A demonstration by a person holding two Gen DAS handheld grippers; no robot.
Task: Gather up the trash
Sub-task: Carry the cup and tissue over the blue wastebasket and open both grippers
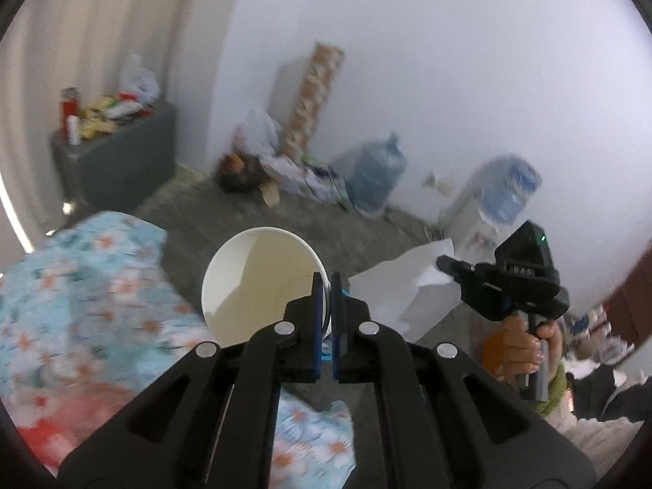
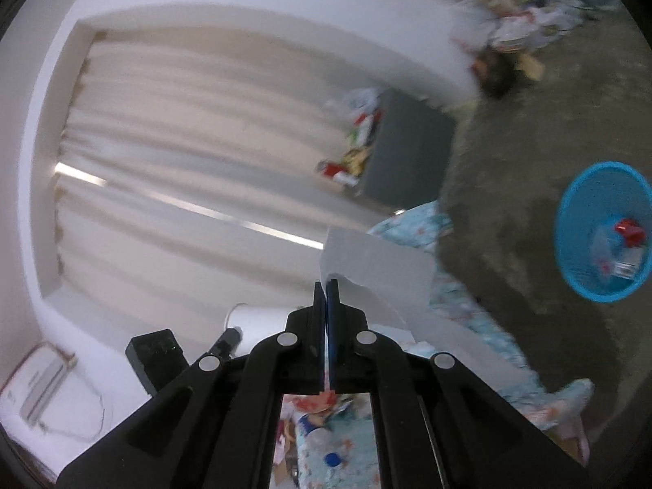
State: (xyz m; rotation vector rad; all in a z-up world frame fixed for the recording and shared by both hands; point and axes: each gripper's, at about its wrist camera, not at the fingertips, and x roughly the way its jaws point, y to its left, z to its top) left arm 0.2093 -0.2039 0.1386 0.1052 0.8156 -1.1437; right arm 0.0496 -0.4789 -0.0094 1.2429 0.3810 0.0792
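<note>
With my left gripper (image 1: 326,281) clenched on the white paper cup's (image 1: 261,281) rim and my right gripper (image 2: 326,289) pinching the white paper sheet (image 2: 375,269), I should carry both level above the floral bedspread's (image 1: 81,285) edge until over the blue mesh plastic bin (image 2: 570,220) on the floor, then release.

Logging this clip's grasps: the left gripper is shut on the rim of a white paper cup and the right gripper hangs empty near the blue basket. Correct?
Not quite. The right gripper is not empty: the right wrist view shows it shut on a sheet of white paper. The left gripper does pinch the white paper cup by its rim, and the blue basket stands nearby.
</note>
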